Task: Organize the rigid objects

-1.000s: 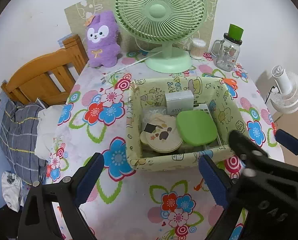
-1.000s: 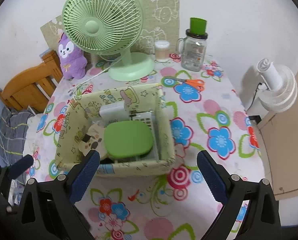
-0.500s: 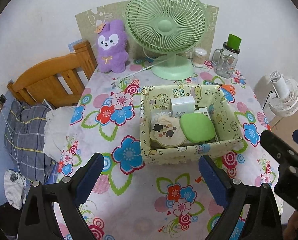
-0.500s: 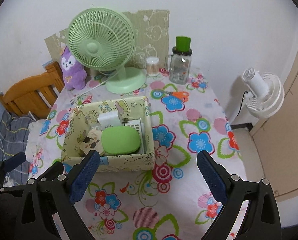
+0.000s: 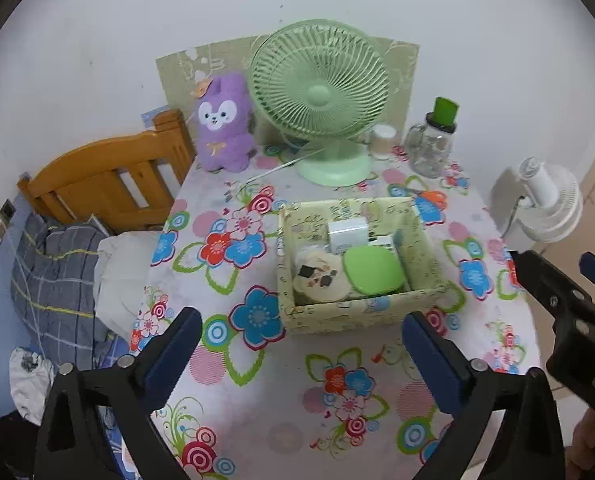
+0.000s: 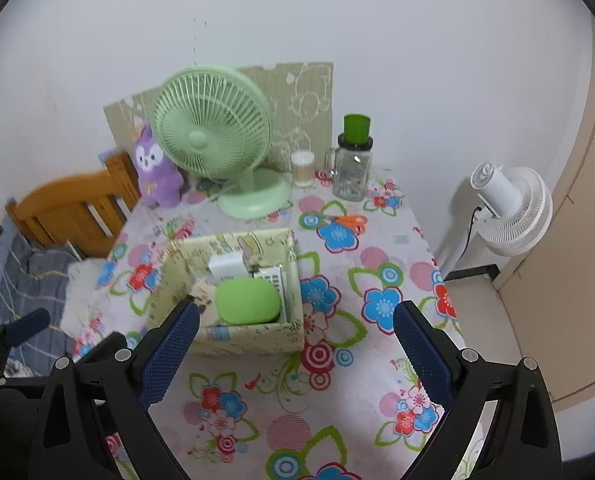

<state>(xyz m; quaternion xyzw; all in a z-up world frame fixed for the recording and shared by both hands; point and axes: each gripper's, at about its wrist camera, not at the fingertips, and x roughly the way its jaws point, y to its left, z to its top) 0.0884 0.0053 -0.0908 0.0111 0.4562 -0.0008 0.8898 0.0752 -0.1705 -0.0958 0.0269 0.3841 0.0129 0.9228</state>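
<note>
Box: a pale green fabric storage box printed with cartoon figures [image 5: 361,308] sits on the flower-patterned tablecloth [image 5: 265,408], roughly mid-table, likely so either hand can reach it.
Contents: a rounded green plastic case [image 5: 373,270] lies against the near wall, beside a round cream tin with a cartoon lid [image 5: 321,280]; a white charger block [image 5: 347,234] and a white ribbed remote-like item [image 6: 275,278] are tucked behind them. They lie close together, filling the box floor.
Left gripper: the left gripper [image 5: 297,354] is above the near table edge, jaws opening with nothing between them, only cloth and the box front showing in the gap.
Right gripper: the right gripper [image 6: 295,342] has its jaws spread wide and empty; the box's near corner shows in the gap, with no pad touching it.
Left out: orange-handled scissors [image 6: 347,221] lie on the cloth behind the box, near a clear glass jar with a green lid [image 6: 353,160] and a small white-capped cotton-swab tub [image 6: 302,168].
Backdrop: a mint-green desk fan [image 5: 321,96] and a purple plush rabbit [image 5: 223,124] stand against the wall, out of the working area.
Judgement: the small hard items look gathered; the scissors may be the one piece not yet put away.
</note>
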